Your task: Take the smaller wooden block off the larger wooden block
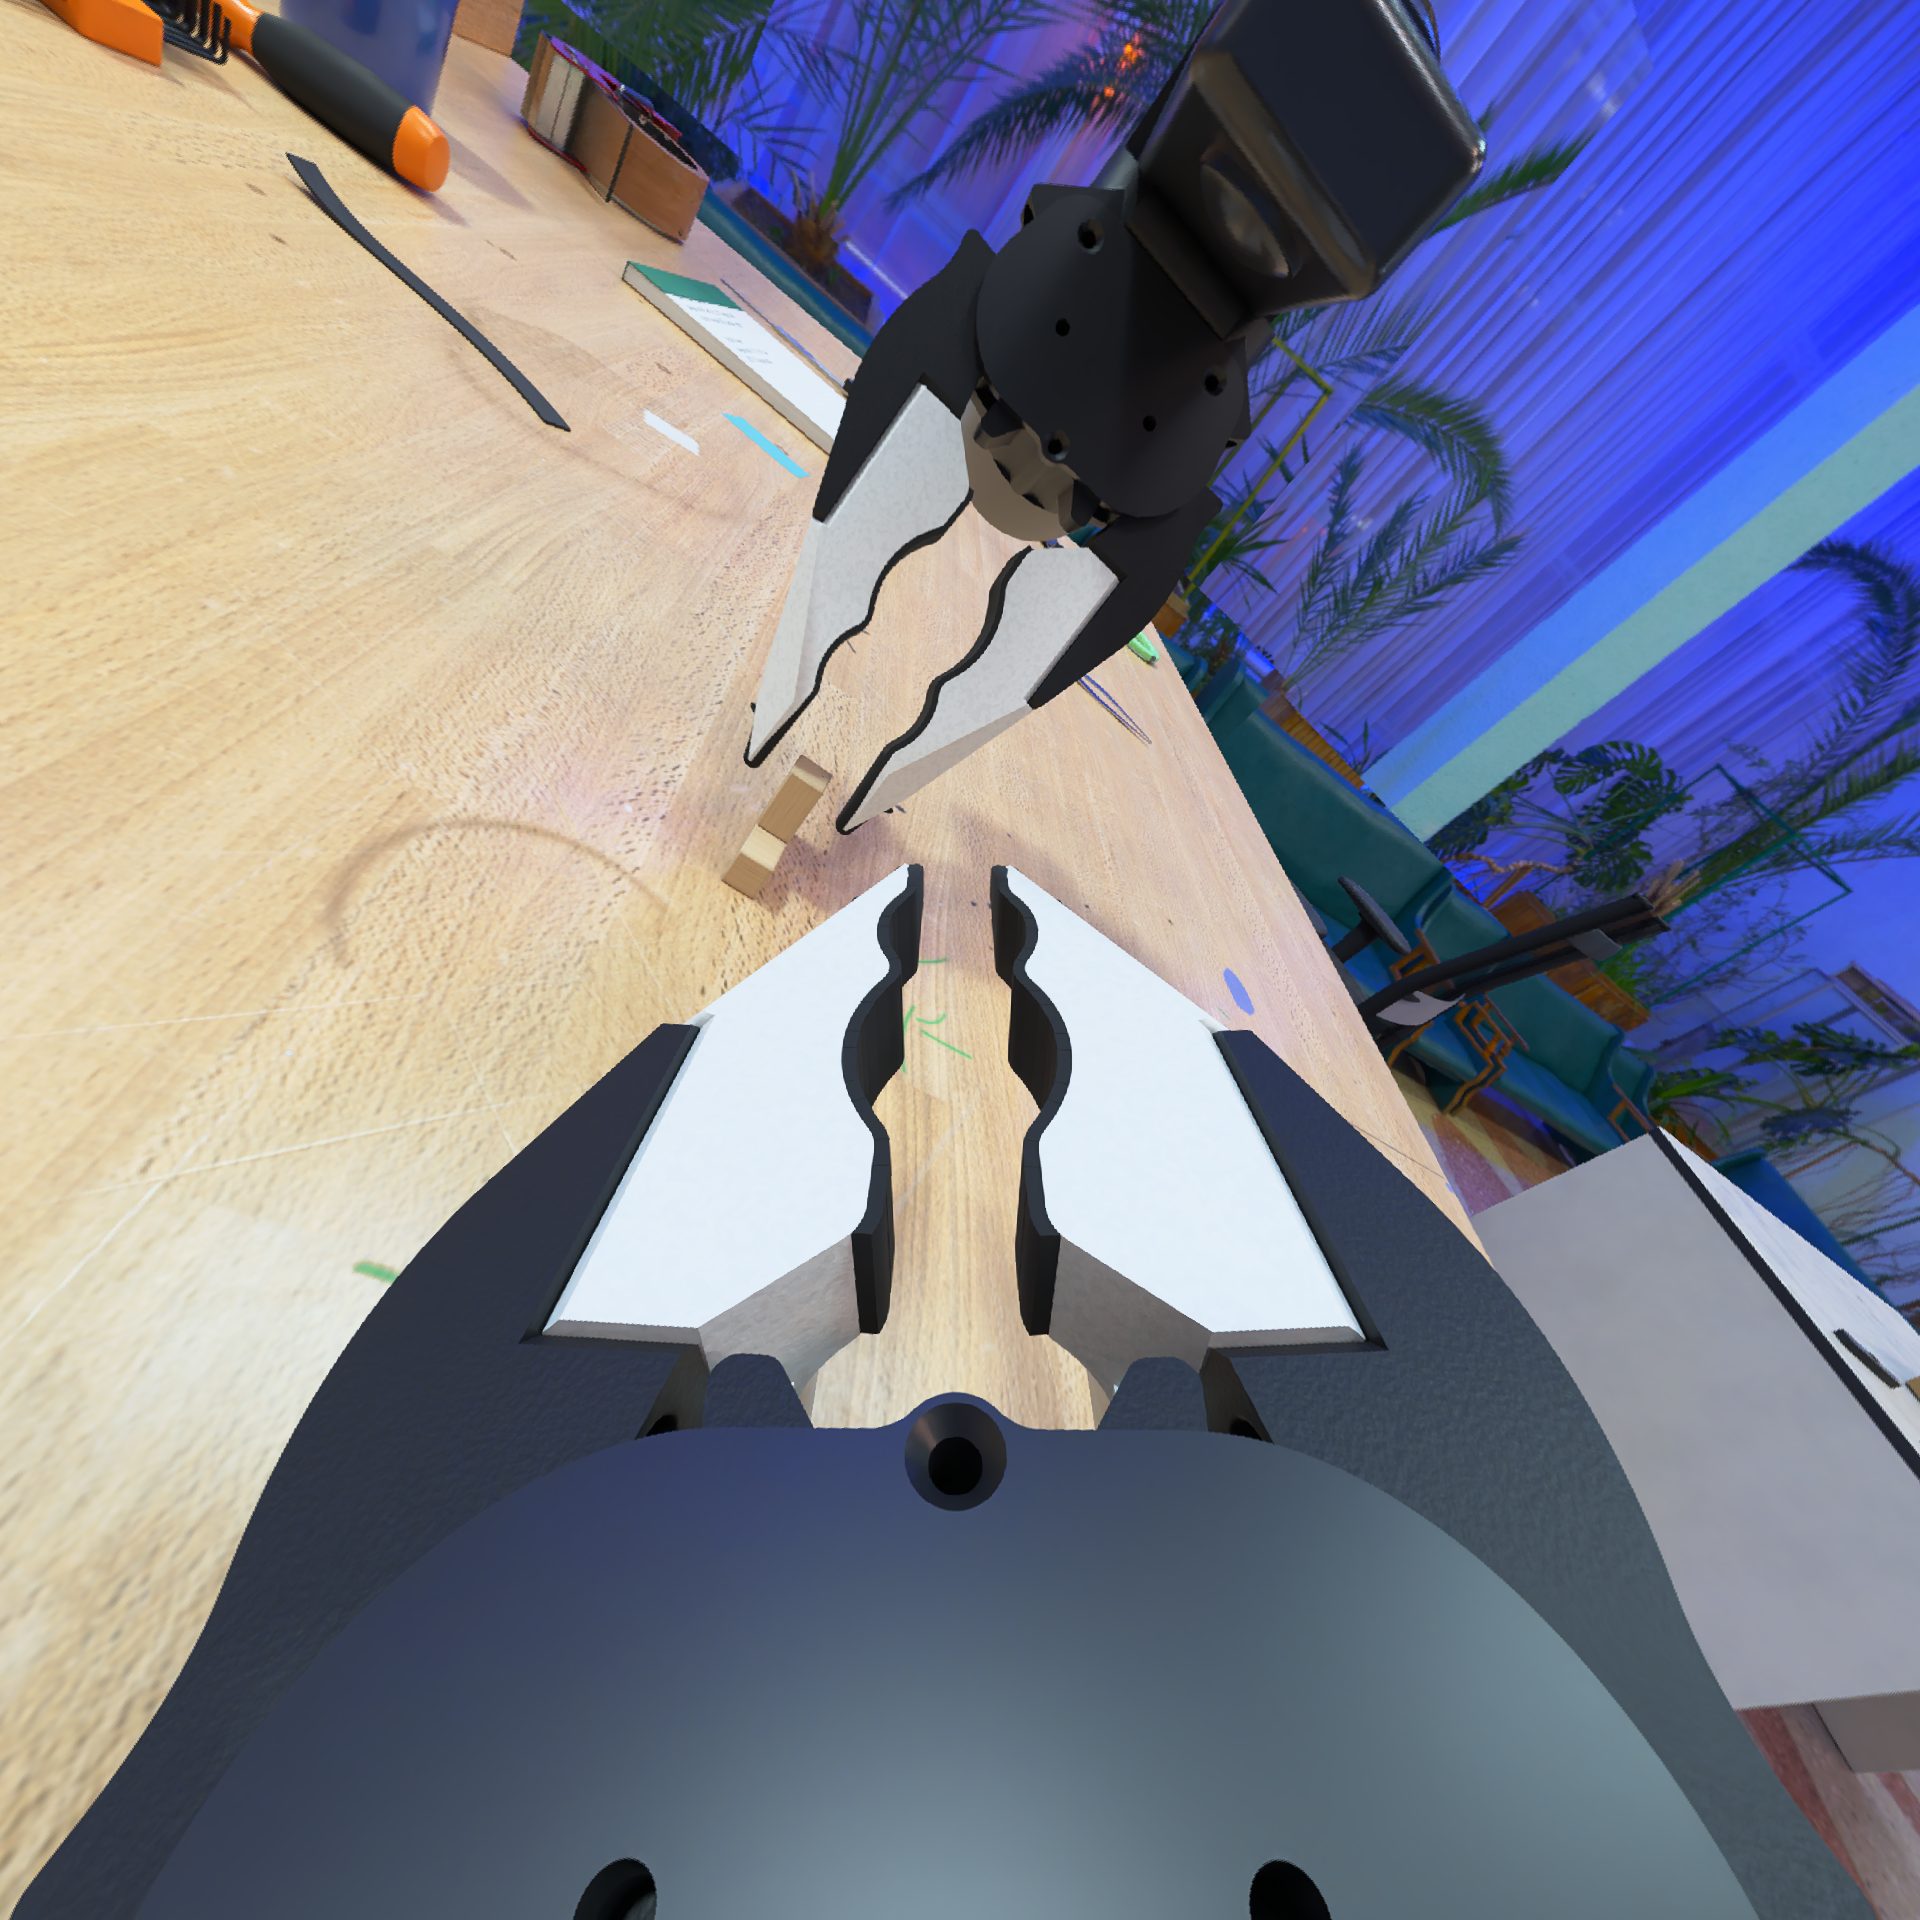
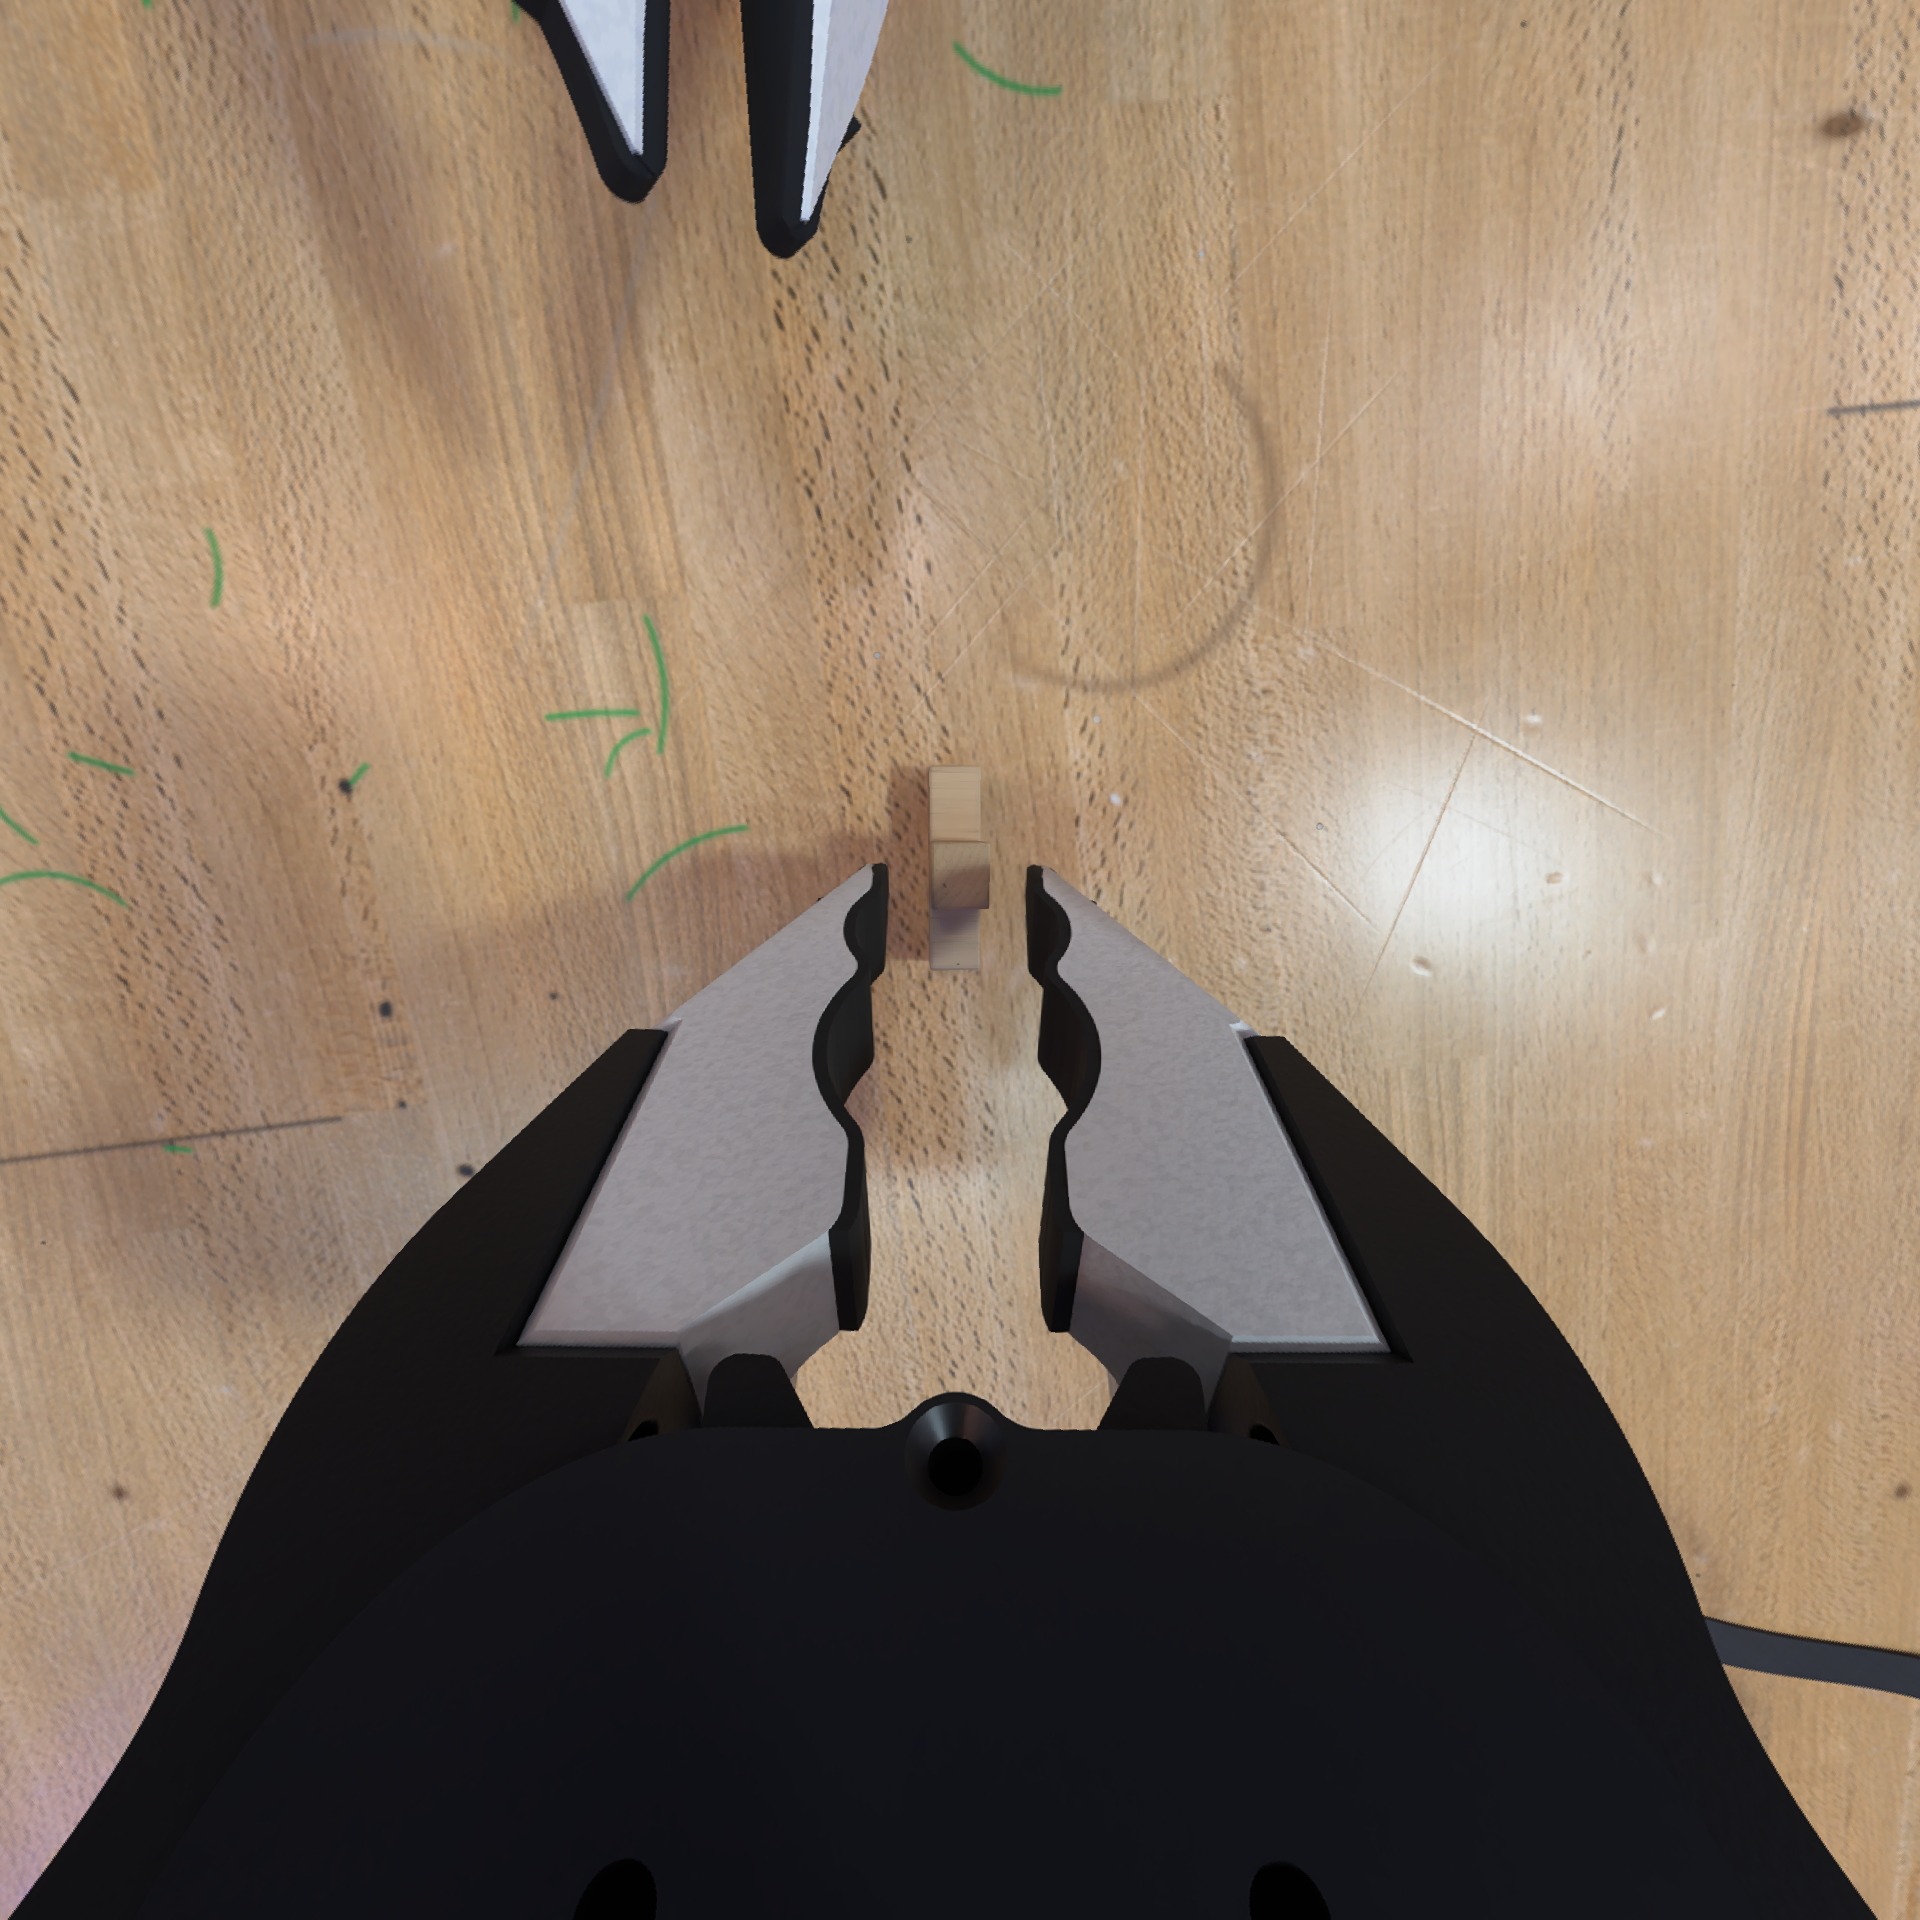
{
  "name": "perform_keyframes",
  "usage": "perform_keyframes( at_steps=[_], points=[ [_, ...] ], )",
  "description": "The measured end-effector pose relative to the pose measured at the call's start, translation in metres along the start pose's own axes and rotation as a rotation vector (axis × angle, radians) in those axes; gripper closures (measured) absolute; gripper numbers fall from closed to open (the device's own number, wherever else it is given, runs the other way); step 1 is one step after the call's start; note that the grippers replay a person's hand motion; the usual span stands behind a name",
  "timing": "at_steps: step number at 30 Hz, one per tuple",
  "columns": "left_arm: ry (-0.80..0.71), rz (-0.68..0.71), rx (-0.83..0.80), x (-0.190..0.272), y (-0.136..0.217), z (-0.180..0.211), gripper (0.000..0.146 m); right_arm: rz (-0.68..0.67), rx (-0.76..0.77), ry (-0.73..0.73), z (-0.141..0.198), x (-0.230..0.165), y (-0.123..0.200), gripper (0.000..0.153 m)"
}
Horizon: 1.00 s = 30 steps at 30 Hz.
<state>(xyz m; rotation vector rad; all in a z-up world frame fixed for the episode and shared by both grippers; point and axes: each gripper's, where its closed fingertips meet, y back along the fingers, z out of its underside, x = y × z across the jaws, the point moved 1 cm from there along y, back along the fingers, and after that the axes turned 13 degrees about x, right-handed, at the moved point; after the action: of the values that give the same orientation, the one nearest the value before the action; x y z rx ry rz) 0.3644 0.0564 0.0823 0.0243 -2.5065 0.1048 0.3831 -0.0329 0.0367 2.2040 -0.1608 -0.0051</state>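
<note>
Two wooden blocks sit stacked out on the open middle of the tabletop, well away from any edge that shows: the smaller block rests across the middle of the larger block, which pokes out on both sides beneath it.

The right hand-held gripper hangs above the stack, pointing straight down, its jaws apart and empty, with the smaller block lined up in the gap between the tips. To do the grasp well, it should probably come down only as far as the upper block, close on its two free side faces, and lift straight up, so the block below is neither dragged nor tipped. The jaw gap looks only a little wider than the block, so staying centred matters.

The left hand-held gripper waits close by, low over the wood, jaws slightly apart and holding nothing.

The right wrist view gives the top-down alignment but hides how high the tips are. The left wrist view shows that from the side: the tips straddle the stack, apparently not yet touching it. It alone also shows things toward the far edge: an orange-handled screwdriver, a roll of tape and a book.
</note>
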Motion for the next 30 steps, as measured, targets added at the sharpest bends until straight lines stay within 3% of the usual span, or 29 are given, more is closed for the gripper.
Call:
perform_keyframes(
  at_steps=[6, 19, 30],
  points=[
    [-0.005, -0.008, -0.001, -0.001, 0.0, 0.0, 0.133, -0.003, 0.016, 0.018, 0.002, 0.001, -0.002, 0.142],
    [-0.061, 0.016, 0.031, 0.004, 0.001, -0.006, 0.133, -0.06, 0.238, -0.051, -0.042, -0.019, 0.031, 0.142],
    [-0.099, 0.073, 0.032, 0.017, -0.003, -0.005, 0.134, -0.101, 0.248, -0.041, -0.049, -0.031, 0.032, 0.142]
  ],
)
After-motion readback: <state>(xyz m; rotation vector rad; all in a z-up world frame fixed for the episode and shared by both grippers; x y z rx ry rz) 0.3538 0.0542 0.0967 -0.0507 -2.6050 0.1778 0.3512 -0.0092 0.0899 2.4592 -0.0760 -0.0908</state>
